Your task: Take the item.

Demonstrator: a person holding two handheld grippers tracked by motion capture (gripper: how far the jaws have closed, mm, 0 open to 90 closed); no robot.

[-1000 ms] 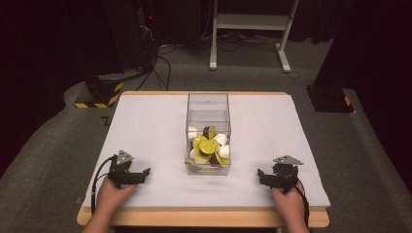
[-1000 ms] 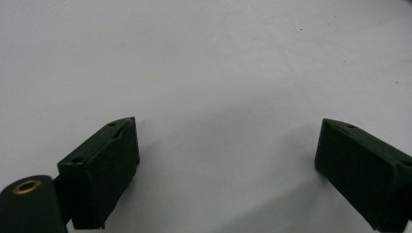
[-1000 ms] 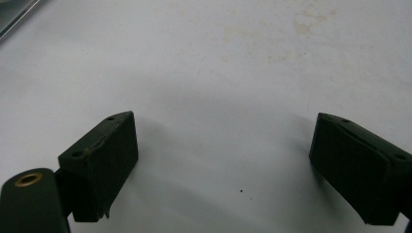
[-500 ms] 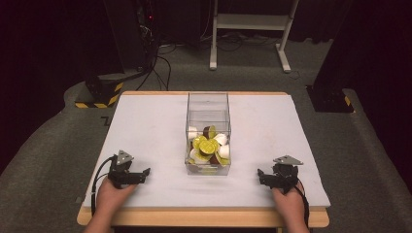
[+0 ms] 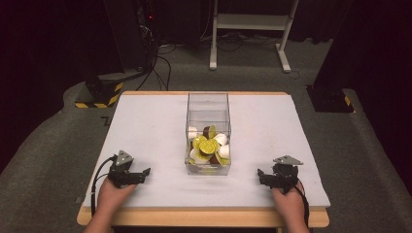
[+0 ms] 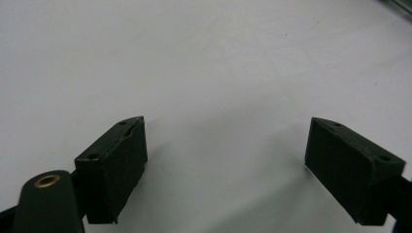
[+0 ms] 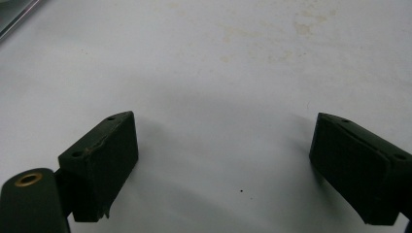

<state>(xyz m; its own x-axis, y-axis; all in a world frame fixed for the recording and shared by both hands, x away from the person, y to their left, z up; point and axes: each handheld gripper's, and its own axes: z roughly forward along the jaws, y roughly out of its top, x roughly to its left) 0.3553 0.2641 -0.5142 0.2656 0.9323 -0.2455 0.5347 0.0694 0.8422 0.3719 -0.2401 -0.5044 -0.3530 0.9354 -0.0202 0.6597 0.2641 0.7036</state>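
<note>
White table point(image 5: 145, 126), clear box point(image 5: 208, 133) of capsules point(image 5: 208, 147) at centre, left gripper point(image 5: 127, 175) and right gripper point(image 5: 277, 177) flanking it, well apart, jaws wide, empty.

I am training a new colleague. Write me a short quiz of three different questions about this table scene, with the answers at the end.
1. True or false: the left gripper is shut on a yellow capsule.
2. Multiple choice: where does the clear box stand? A) at the table's left edge B) in the middle, between the two grippers C) on the floor
3. Fill in: the capsules lie in the ____ end of the box, toward the person.

Key
1. False. In the left gripper view its jaws stand wide apart over the bare white table.
2. B. The right gripper is on its other side.
3. Near. The far end looks empty.
</note>
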